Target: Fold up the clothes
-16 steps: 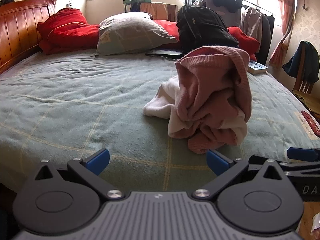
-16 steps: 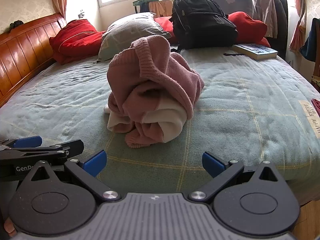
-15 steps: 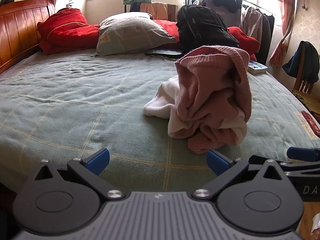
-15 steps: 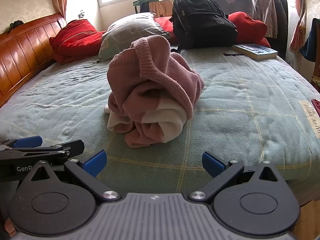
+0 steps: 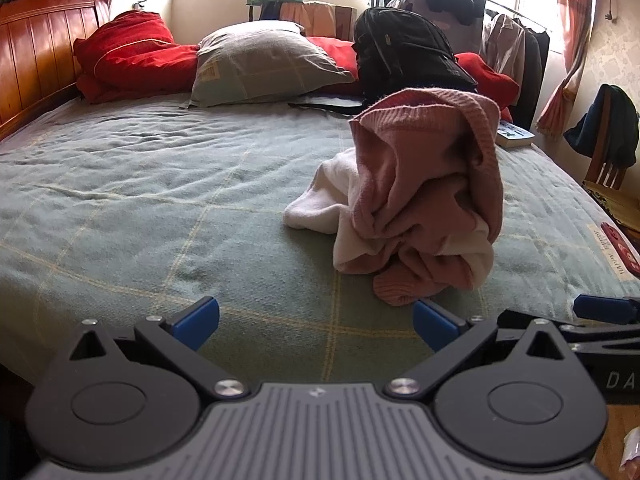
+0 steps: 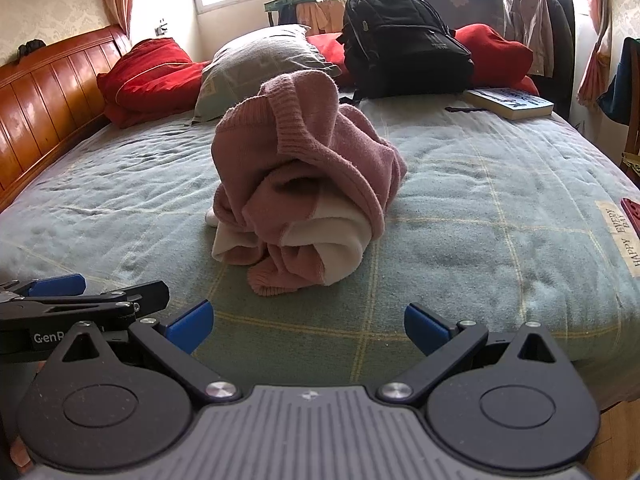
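Both tongs stand wide open with nothing between the blue tips: the left tongs [image 5: 316, 322] have the sweater [image 5: 424, 204] ahead at about one o'clock, the right tongs [image 6: 306, 324] have it nearly at twelve, a shade toward eleven. That pink-and-cream sweater sits as a crumpled heap piled more upward than along any clear long axis, on the bed [image 6: 460, 216], its loose pink cuff nearest the edge. Neither looks clearly nearer; the cuff lies just beyond the left tongs' right tip.
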`<state>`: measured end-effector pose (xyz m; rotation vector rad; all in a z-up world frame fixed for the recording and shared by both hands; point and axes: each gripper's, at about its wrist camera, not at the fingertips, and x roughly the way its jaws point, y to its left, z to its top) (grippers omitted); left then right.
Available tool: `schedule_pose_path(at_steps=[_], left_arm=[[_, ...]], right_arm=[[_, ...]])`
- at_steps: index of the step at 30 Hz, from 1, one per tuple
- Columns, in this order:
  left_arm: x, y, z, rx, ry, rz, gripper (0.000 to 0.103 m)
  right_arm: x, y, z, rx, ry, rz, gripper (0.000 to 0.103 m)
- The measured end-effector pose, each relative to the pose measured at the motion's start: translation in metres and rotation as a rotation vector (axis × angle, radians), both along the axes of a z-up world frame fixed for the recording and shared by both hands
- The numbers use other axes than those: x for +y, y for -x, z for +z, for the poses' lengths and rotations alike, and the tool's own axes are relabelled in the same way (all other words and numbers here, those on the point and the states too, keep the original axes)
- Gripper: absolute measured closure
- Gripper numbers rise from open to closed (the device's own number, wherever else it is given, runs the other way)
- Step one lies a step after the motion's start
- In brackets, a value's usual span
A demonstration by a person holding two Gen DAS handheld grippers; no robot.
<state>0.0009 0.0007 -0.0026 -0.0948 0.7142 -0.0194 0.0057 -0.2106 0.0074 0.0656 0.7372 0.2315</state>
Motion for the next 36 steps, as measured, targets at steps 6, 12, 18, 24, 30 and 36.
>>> schedule_pose_path(at_steps=[6, 12, 18, 24, 30, 36], left_arm=[[0.000, 0.000, 0.000, 0.001, -0.004, 0.005, 0.001], [0.000, 0.000, -0.001, 0.002, -0.008, 0.007, 0.001], [0.001, -0.001, -0.002, 0.004, -0.005, 0.006, 0.001], [0.000, -0.003, -0.003, 0.004, 0.000, 0.002, 0.001], [-0.003, -0.010, -0.005, 0.011, -0.012, 0.003, 0.001], [-0.001, -0.020, -0.007, 0.023, -0.029, 0.010, 0.001]], right_arm=[[0.000, 0.001, 0.000, 0.001, 0.000, 0.000, 0.000], [0.000, 0.000, 0.000, 0.005, 0.004, 0.002, 0.000], [0.001, -0.001, 0.000, 0.007, 0.006, 0.002, 0.000], [0.002, -0.002, 0.000, 0.002, 0.022, -0.002, 0.000], [0.003, -0.008, 0.000, -0.010, 0.044, 0.005, 0.000], [0.006, -0.018, -0.003, 0.000, 0.044, 0.020, 0.000]])
